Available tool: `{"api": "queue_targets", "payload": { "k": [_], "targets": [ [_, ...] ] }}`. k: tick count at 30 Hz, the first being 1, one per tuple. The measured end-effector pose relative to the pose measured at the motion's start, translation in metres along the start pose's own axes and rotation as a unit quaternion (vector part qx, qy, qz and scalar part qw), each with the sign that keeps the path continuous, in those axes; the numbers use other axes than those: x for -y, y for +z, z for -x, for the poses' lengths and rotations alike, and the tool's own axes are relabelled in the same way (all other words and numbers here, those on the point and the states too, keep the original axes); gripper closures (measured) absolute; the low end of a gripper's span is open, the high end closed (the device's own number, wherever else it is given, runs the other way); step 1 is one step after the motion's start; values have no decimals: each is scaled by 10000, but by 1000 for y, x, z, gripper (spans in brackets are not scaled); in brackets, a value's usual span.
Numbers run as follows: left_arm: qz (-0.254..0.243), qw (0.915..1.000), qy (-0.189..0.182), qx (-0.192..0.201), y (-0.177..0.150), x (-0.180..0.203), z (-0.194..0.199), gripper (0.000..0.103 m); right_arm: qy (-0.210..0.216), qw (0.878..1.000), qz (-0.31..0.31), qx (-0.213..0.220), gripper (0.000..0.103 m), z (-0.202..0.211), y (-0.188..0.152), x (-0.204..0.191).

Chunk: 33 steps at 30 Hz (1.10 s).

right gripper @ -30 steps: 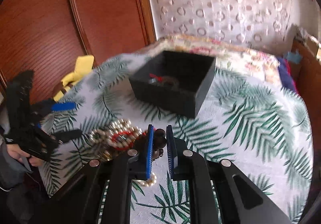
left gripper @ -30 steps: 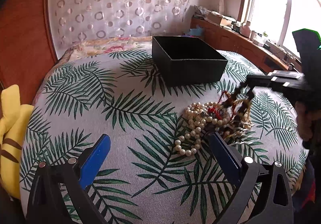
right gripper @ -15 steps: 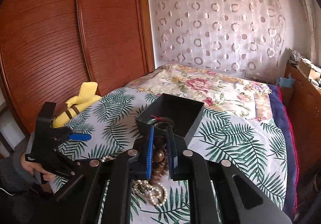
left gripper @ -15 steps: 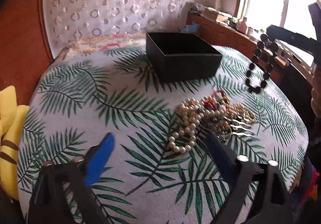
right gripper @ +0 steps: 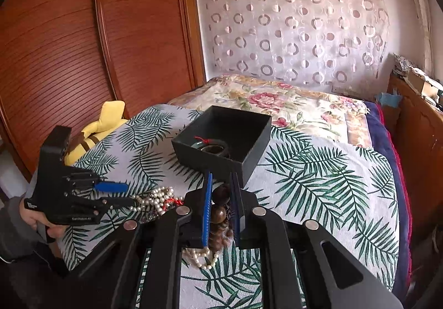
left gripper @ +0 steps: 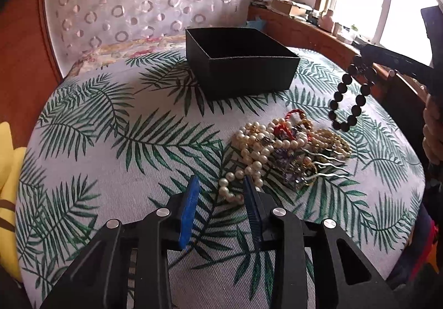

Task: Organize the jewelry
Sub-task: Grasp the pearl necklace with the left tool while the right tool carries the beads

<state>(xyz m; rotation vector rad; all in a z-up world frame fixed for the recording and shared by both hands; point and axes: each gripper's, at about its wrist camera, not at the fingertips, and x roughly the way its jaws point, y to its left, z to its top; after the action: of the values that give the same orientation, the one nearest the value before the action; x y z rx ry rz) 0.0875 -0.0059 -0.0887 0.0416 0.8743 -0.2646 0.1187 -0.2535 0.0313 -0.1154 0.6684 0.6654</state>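
Black-beaded bracelet (left gripper: 349, 97) hung from the right gripper (right gripper: 220, 192), whose blue-lined jaws were pinched on its dark round beads; the loop dangled clear of the leaf-print cloth (left gripper: 116, 140) in the left wrist view, at 2 o'clock from the jewelry pile (left gripper: 285, 148). In the right wrist view the clamped beads sat between the pads, just below the near wall of the black box (right gripper: 221, 140).

The left gripper (left gripper: 220, 192) pointed down at the cloth with its jaws closing. A loop of the pearl necklace (left gripper: 250, 155) lay between the fingertips, at the pile's 7 o'clock edge; the pads were not yet pressed on it.

The pile held pearl strands, a red cord piece, gold-toned chain and a silver wavy hair fork (left gripper: 328, 170), all tangled and touching.

The open-topped box stood on the cloth at 12 o'clock from the pile, well apart from it. Inside it lay a dark bangle (right gripper: 214, 148) with a red cord. A yellow plush toy (right gripper: 97, 126) lay at the cloth's 9 o'clock edge, beside the wooden wardrobe (right gripper: 83, 32).
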Motion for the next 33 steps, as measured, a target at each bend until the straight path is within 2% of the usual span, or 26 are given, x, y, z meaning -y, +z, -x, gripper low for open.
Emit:
{"api": "queue_targets", "payload": {
  "k": [7, 8, 10, 14, 22, 33],
  "targets": [
    [-216, 9996, 194, -66, 3, 5, -6, 73, 18, 10000, -2, -11, 89, 0, -2, -2],
    [-251, 9995, 202, -63, 3, 4, -6, 76, 18, 10000, -5, -9, 89, 1, -2, -2],
    [-336, 9992, 206, -66, 3, 6, -7, 96, 14, 10000, -17, -4, 89, 1, -2, -2],
    [-342, 9993, 153, -23, 3, 6, -3, 97, 16, 10000, -30, -4, 89, 3, -3, 0],
    [-165, 9979, -95, 622, 21, 7, 37, 97, 87, 9999, 15, 133, 89, 12, 7, -4],
    [-120, 9912, -46, 1317, 65, 11, 77, 97, 141, 9987, 230, 436, 89, 25, 41, -21]
  ]
}}
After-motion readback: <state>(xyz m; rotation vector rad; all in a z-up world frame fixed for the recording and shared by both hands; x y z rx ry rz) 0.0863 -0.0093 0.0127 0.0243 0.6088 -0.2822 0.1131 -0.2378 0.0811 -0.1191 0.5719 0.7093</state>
